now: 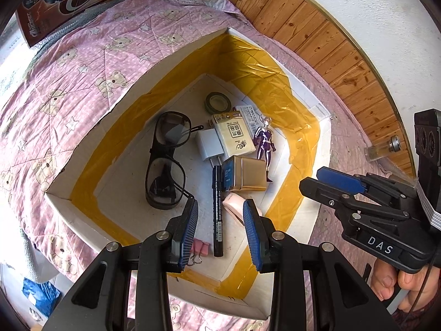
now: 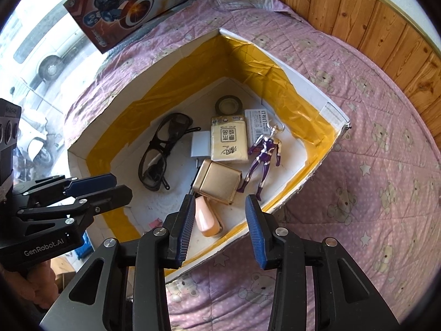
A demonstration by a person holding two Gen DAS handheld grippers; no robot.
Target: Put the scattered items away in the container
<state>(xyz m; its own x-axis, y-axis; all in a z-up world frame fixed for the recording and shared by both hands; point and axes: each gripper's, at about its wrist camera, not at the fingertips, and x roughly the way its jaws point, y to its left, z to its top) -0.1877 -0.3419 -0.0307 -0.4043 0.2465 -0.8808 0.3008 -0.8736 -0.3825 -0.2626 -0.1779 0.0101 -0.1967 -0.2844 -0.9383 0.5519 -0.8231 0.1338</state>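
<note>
1. Container (image 1: 82, 190): white box, walls lined with yellow tape, resting on pink bear-print bedspread (image 1: 82, 63).
2. Glasses (image 1: 165, 162): dark-framed, at left of box floor.
3. Binder clip (image 1: 199, 251): pink, near front wall, beside marker.
4. Marker (image 1: 217, 209): black, lying lengthwise at centre.
5. Charger (image 1: 208, 146): white, touching tissue pack (image 1: 234, 133).
6. Tape roll (image 1: 218, 102): at far corner.
7. Gold tin (image 1: 245, 173): at centre, pink item (image 2: 206, 218) just in front.
8. Figure (image 2: 264, 154): purple and silver, at right.
9. Left hand-held gripper (image 1: 220, 229): fingers apart, empty, above box.
10. Right hand-held gripper (image 2: 219, 226): fingers apart, empty, above box's near edge.
</note>
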